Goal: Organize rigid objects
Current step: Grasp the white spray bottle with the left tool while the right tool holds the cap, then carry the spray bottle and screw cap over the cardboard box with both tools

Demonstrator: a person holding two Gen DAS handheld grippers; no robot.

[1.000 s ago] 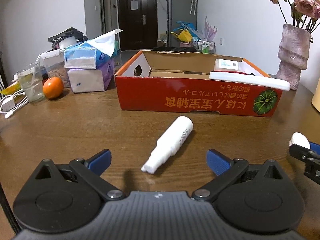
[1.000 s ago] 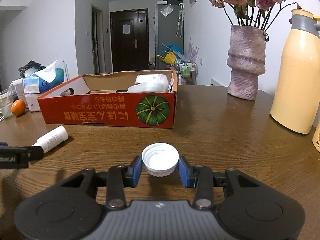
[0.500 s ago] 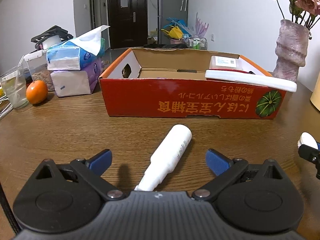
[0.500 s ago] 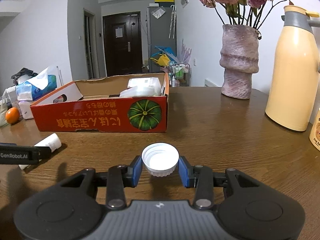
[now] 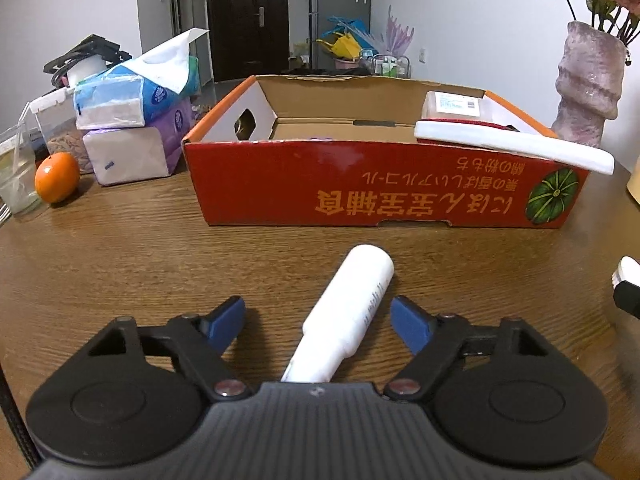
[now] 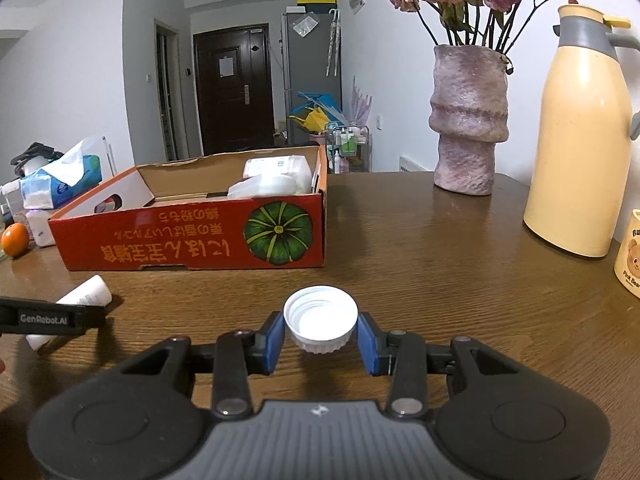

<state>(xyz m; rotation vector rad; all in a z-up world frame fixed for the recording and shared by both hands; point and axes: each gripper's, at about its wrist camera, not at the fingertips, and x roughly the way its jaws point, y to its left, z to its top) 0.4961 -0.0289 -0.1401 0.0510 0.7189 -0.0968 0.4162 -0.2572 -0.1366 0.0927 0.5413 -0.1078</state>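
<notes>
One target: a white plastic tube-shaped bottle (image 5: 352,312) lies flat on the brown wood-grain table (image 5: 120,260), between the blue pads of the left gripper (image 5: 318,322).
Long axis: it runs from the left gripper's body, narrow end nearest, up and slightly right toward the red cardboard box (image 5: 380,184); the pads flank it crosswise.
Left gripper: its jaws have just been closing with the bottle between them; neither pad touches it yet, so nothing is grasped.
Nearer hand: the left by far; in the right wrist view the bottle sits well off to the left.
Right gripper (image 6: 321,338): clenched on a white screw cap (image 6: 320,318), held above the table.
Box: just beyond the bottle, open-topped, with white packages at its right end.
Room: tissue packs (image 5: 132,120) and an orange (image 5: 57,177) toward the table's left edge; a pink vase (image 6: 468,120) and cream thermos jug (image 6: 580,132) toward its right edge.
</notes>
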